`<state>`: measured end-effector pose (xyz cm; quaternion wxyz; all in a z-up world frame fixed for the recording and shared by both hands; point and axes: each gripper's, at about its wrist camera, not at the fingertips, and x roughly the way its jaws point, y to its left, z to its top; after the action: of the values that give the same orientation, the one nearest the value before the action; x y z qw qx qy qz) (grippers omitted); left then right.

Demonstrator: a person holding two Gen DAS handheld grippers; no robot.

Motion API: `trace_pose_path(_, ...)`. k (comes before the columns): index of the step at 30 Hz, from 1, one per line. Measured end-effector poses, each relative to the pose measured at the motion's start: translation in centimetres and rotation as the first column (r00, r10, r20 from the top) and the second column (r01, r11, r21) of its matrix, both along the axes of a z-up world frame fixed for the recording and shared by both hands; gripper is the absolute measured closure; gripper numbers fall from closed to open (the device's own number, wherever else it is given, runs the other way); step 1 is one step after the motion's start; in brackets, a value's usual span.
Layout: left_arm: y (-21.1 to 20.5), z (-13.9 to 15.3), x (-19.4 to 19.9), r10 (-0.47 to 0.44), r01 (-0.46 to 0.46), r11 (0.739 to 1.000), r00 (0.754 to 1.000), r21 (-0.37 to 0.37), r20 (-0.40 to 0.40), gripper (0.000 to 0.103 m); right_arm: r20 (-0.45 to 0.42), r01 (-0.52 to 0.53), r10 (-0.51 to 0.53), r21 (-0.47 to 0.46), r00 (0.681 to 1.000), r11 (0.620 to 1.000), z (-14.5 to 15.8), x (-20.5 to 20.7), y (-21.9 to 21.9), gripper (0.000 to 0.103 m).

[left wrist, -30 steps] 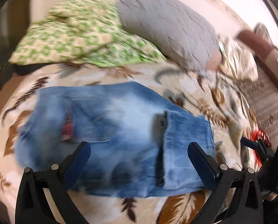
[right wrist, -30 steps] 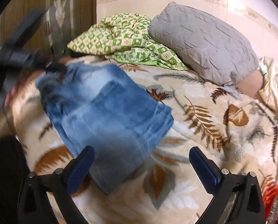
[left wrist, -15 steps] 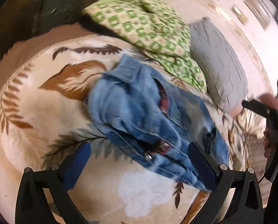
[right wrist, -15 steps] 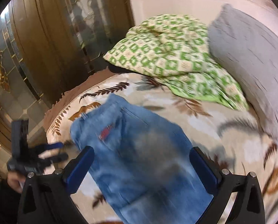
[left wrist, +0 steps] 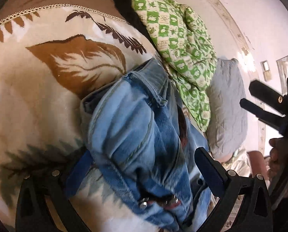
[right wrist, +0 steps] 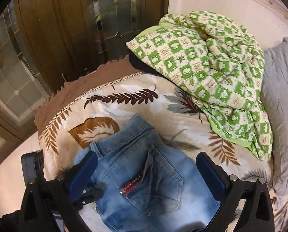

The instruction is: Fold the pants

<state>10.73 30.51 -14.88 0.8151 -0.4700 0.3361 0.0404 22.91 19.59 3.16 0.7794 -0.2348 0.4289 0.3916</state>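
Left wrist view showed the left hand-held gripper (left wrist: 142, 171) spread wide astride the bunched jeans (left wrist: 140, 135) on the bed (left wrist: 37, 96), right hand-held gripper (right wrist: 144, 171) likewise unclenched above them, so a shallow pinch risked dragging one layer and undoing the fold.

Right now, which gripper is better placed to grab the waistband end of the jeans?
Probably the left gripper: its open fingers straddle the jeans at the bunched waistband end. The right gripper, also open, hovers over the back pocket.
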Motion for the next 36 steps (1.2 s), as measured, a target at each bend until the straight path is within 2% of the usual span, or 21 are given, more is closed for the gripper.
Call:
trace_pose_path(3, -0.7, 0.1, 0.5, -0.017, 0.017, 0.998, 1.000, 0.065, -0.007, 0.000, -0.022, -0.007, 0.006, -0.049, 1.000, 0.999, -0.7, 0.7, 2.1, 0.000)
trace_pose_path(6, -1.1, 0.0, 0.2, -0.040, 0.038, 0.993, 0.999, 0.110, 0.018, 0.000, -0.034, -0.021, 0.017, -0.139, 0.999, 0.990, -1.9, 1.5, 4.7, 0.000)
trace_pose_path(11, -0.8, -0.1, -0.2, -0.026, 0.022, 0.995, 0.999, 0.093, 0.037, 0.000, -0.062, -0.026, 0.009, -0.269, 0.998, 0.963, -4.8, 3.6, 9.2, 0.000)
trace_pose_path(15, -1.2, 0.0, -0.1, -0.043, 0.040, 0.991, 0.999, 0.128, 0.025, 0.000, -0.099, -0.009, -0.030, -0.369, 0.995, 0.929, -8.0, 5.5, 11.9, 0.002)
trace_pose_path(17, -1.1, 0.0, -0.2, -0.042, 0.038, 0.992, 0.999, 0.123, 0.027, 0.000, -0.103, -0.004, -0.042, -0.409, 0.994, 0.913, -9.5, 6.0, 12.8, 0.002)
trace_pose_path(24, -1.4, 0.0, -0.1, -0.039, 0.035, 0.991, 0.999, 0.132, 0.025, 0.000, -0.131, 0.008, -0.075, -0.449, 0.988, 0.894, -12.0, 7.6, 13.9, 0.004)
trace_pose_path(25, -1.5, 0.0, -0.1, -0.037, 0.033, 0.990, 0.999, 0.136, 0.025, 0.000, -0.131, 0.009, -0.076, -0.452, 0.989, 0.892, -12.1, 7.7, 14.0, 0.006)
trace_pose_path(26, -1.6, 0.1, 0.0, -0.035, 0.031, 0.990, 0.999, 0.138, 0.024, 0.000, -0.126, 0.011, -0.077, -0.457, 0.989, 0.889, -12.4, 7.8, 14.1, 0.013)
trace_pose_path(28, -1.7, 0.1, 0.0, -0.035, 0.031, 0.989, 0.999, 0.148, 0.023, 0.000, -0.124, 0.016, -0.082, -0.459, 0.989, 0.888, -12.6, 8.0, 14.3, 0.033)
trace_pose_path(29, -1.8, 0.2, 0.0, -0.035, 0.031, 0.988, 0.999, 0.153, 0.023, 0.000, -0.127, 0.008, -0.076, -0.465, 0.989, 0.885, -12.9, 7.9, 14.4, 0.052)
trace_pose_path(30, -2.0, 0.2, 0.1, -0.038, 0.034, 0.986, 0.999, 0.162, 0.021, 0.000, -0.126, 0.001, -0.069, -0.473, 0.990, 0.881, -13.2, 7.9, 14.6, 0.061)
trace_pose_path(31, -2.1, 0.2, 0.1, -0.043, 0.038, 0.985, 0.999, 0.171, 0.021, 0.000, -0.115, -0.010, -0.052, -0.488, 0.992, 0.873, -13.4, 7.7, 14.7, 0.063)
trace_pose_path(32, -2.1, 0.3, 0.0, -0.047, 0.042, 0.984, 0.999, 0.173, 0.021, 0.002, -0.105, -0.019, -0.038, -0.494, 0.994, 0.869, -13.5, 7.4, 14.8, 0.070)
trace_pose_path(33, -2.0, 0.4, -0.2, -0.031, 0.029, 0.984, 1.000, 0.177, 0.006, 0.012, -0.093, -0.022, -0.029, -0.496, 0.995, 0.868, -13.7, 7.3, 14.9, 0.073)
trace_pose_path(34, -1.8, 0.4, -0.4, -0.023, 0.023, 0.983, 1.000, 0.182, 0.000, 0.057, -0.088, -0.020, -0.027, -0.495, 0.996, 0.869, -13.6, 7.3, 14.9, 0.074)
trace_pose_path(35, -1.7, 0.0, -0.3, -0.036, 0.037, 0.987, 0.999, 0.157, -0.007, 0.066, -0.084, -0.022, -0.023, -0.493, 0.996, 0.870, -13.4, 7.3, 14.8, 0.077)
trace_pose_path(36, -1.5, -0.4, -0.4, -0.034, 0.034, 0.993, 0.999, 0.112, -0.002, 0.067, -0.082, -0.024, -0.019, -0.490, 0.996, 0.872, -13.3, 7.4, 14.6, 0.077)
